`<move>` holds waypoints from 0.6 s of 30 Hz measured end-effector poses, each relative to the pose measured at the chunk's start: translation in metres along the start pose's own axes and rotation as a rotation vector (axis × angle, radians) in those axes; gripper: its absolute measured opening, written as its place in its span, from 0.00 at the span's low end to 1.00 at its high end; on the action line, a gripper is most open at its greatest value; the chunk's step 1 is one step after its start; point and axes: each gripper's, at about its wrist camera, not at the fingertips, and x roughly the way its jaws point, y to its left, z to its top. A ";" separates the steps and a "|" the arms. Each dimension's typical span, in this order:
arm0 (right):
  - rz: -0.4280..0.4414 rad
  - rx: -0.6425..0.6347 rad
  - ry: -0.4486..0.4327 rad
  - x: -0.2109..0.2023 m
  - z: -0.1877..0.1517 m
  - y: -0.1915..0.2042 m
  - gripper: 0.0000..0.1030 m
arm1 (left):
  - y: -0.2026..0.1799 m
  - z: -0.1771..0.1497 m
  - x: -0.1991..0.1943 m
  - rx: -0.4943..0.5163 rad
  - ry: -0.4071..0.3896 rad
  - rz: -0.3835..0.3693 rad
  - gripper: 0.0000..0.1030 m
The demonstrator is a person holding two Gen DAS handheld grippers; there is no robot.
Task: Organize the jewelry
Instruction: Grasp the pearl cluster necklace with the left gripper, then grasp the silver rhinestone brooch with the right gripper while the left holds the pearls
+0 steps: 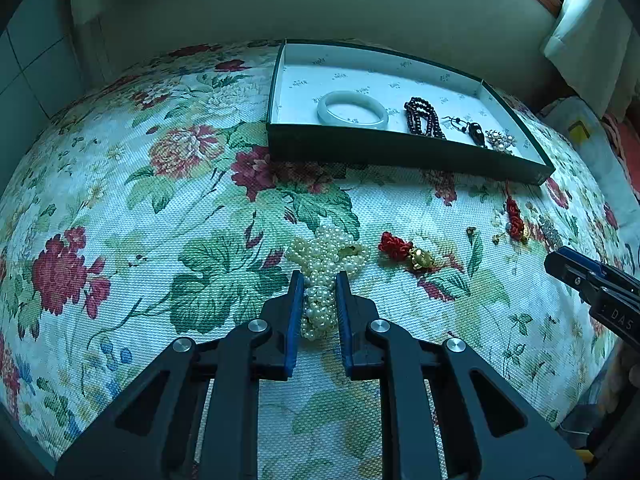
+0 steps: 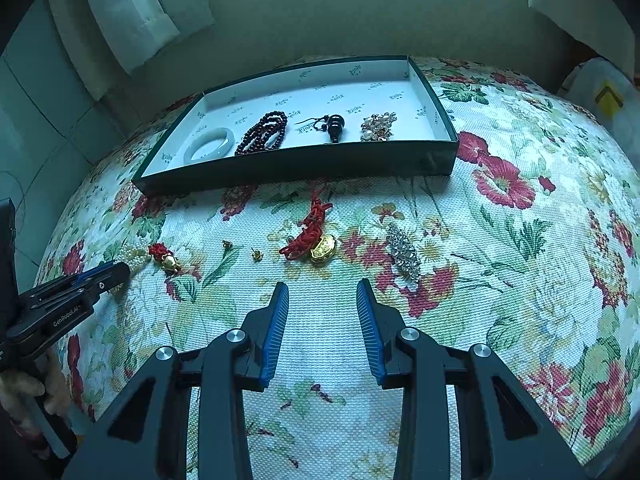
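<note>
Left wrist view: left gripper (image 1: 319,280) with jaws clamped on the pearl necklace (image 1: 326,268), which lies on the floral cloth (image 1: 120,200). The tray (image 1: 400,160) beyond already holds a jade bangle (image 1: 352,110), dark beads (image 1: 422,122), a black pendant (image 1: 476,134) and a pearl brooch (image 1: 500,140).
Right wrist view: right gripper (image 2: 322,288) with jaws apart, empty, above the cloth. Still unsorted: red-knot gold charm (image 2: 316,240), small red charm (image 2: 166,258), two earrings (image 2: 256,255), crystal brooch (image 2: 404,252). Judged roughly half done
</note>
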 end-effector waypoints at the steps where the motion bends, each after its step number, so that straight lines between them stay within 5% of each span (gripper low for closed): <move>1: -0.002 0.001 -0.003 -0.001 0.000 -0.001 0.35 | 0.001 0.001 -0.002 -0.003 -0.005 -0.001 0.15; 18: -0.043 -0.018 -0.022 0.004 0.017 -0.003 0.34 | 0.020 0.011 -0.007 -0.046 -0.024 0.018 0.15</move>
